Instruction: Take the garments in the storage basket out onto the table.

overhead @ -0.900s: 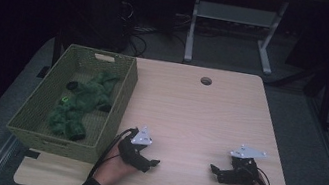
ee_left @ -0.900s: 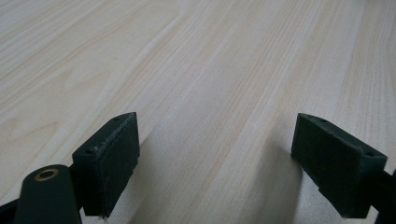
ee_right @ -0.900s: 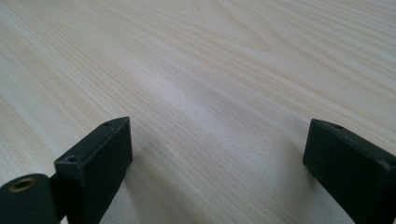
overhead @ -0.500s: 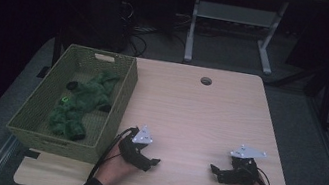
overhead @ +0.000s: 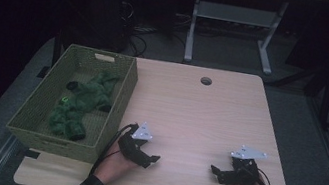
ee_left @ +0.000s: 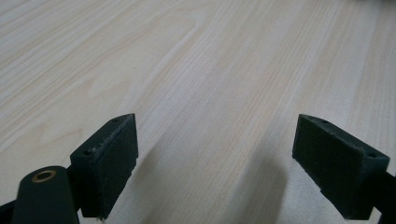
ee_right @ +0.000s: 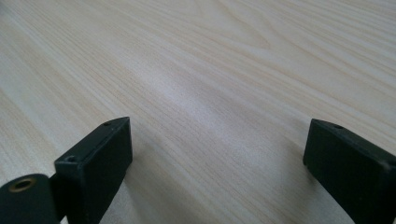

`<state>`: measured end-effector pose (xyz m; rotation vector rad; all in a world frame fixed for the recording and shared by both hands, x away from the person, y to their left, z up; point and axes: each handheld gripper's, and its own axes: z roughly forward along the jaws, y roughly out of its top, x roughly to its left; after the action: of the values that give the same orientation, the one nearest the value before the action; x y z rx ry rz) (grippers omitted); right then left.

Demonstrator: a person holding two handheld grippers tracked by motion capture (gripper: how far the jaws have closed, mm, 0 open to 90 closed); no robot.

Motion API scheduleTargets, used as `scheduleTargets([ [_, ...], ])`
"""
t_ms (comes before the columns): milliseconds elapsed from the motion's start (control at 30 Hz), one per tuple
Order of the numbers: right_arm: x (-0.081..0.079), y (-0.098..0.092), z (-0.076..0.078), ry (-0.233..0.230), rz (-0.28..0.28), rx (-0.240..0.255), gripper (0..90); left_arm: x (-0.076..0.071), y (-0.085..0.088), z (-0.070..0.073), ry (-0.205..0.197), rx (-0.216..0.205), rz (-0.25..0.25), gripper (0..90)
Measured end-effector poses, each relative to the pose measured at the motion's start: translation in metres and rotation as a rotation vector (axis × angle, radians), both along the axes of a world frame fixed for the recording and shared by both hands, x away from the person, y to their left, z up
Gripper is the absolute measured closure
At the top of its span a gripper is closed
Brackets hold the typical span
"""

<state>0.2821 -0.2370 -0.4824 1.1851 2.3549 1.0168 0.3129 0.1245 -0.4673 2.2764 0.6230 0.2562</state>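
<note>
While both hands rest low on the near edge of the counter [overhead: 210, 110], the left gripper [overhead: 149, 157] and the right gripper [overhead: 216, 171] point inward toward each other, each with its jaws spread wide and nothing between them; both gripper views look out over bare wood grain past the black pads. The nearest thing to work on is the green cloth [overhead: 80, 105], a crumpled heap lying inside the woven basket [overhead: 122, 96] that stands on the left part of the counter, just beside the left gripper and well apart from the right one.

Several things could go wrong from here. The basket wall stands between the left gripper and the cloth, so a low, direct reach would likely knock the rim and shove or tip the basket toward the counter's edge. The cloth is soft and bunched, so a shallow pinch may catch a single fold and let the rest trail, snag on the weave and drag the basket along. The dim light also makes the dark patches in the heap hard to read, which could mislead the aim.
</note>
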Motion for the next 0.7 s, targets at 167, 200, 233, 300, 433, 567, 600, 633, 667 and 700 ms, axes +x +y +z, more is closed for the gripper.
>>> scheduleTargets([
  [167,0.000,0.000,0.000,0.001,0.000,0.000,7.6,0.001,0.000,0.005,0.000,-0.004,0.000,14.0],
  [200,0.000,0.000,0.000,0.001,0.000,0.000,7.6,0.001,0.000,0.005,0.000,-0.004,0.000,14.0],
  [233,0.000,0.000,0.000,0.001,0.001,-0.001,7.6,0.000,0.001,0.008,0.003,-0.020,0.002,14.0],
  [300,0.000,0.000,0.000,0.000,0.001,0.000,7.6,0.000,0.001,0.009,0.017,-0.026,0.000,14.1],
  [433,0.000,0.000,0.000,0.001,0.001,-0.001,7.6,0.000,0.001,0.012,0.021,-0.022,-0.004,14.2],
  [567,0.000,0.000,0.000,0.001,0.001,-0.001,7.6,0.000,0.001,0.015,0.024,-0.017,-0.011,14.3],
  [600,0.000,0.000,0.000,0.001,0.001,-0.001,7.6,0.000,0.001,0.015,0.024,-0.017,-0.011,14.3],
  [633,0.000,0.000,0.000,0.000,0.001,-0.001,7.6,0.000,0.001,0.016,0.026,-0.018,-0.012,14.3],
  [667,0.000,0.000,0.000,0.000,0.001,-0.001,7.6,0.000,0.001,0.016,0.026,-0.018,-0.012,14.3],
  [700,0.000,0.000,0.000,0.000,0.000,-0.001,7.6,0.000,0.001,0.017,0.026,-0.021,-0.012,14.2],
])
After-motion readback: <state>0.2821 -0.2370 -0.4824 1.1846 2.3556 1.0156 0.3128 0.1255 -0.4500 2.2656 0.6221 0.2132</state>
